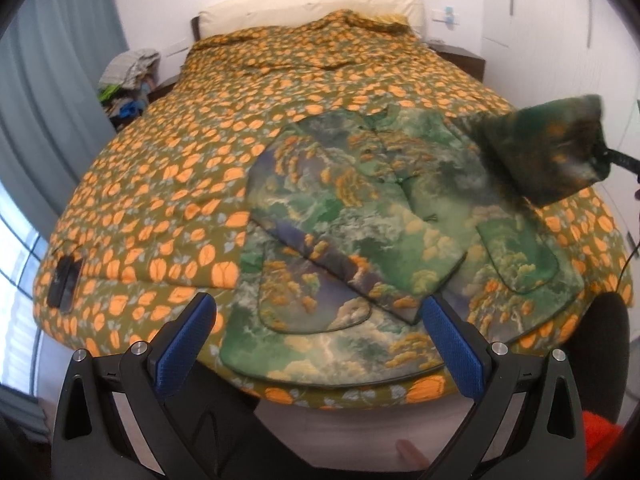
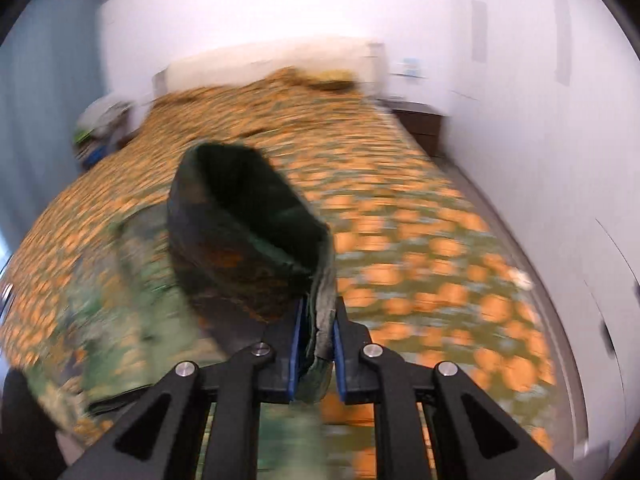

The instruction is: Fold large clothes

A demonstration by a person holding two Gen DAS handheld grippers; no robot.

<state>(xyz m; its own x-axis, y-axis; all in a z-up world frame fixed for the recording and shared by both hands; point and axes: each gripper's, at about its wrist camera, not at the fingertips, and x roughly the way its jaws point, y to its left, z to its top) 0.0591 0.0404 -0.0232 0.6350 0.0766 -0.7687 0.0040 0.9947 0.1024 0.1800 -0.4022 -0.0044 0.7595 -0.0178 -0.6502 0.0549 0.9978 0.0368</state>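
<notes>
A large green jacket [image 1: 360,216] with a tree-and-cloud print lies spread near the bed's front edge, one sleeve folded across its front. My left gripper [image 1: 318,312] hangs open above the jacket's hem, with nothing between its blue pads. The other sleeve [image 1: 556,148] is lifted off the bed at the right, blurred. In the right wrist view my right gripper [image 2: 317,320] is shut on that sleeve's cuff [image 2: 320,312], and the sleeve opening [image 2: 248,220] gapes dark in front of it.
The bed [image 1: 160,184] carries an orange-leaf quilt with a cream pillow [image 1: 312,4] at the head. A black object [image 1: 64,280] lies on the quilt at left. A clothes pile [image 1: 128,76] sits beside the bed, and a dark nightstand [image 1: 460,60] at right.
</notes>
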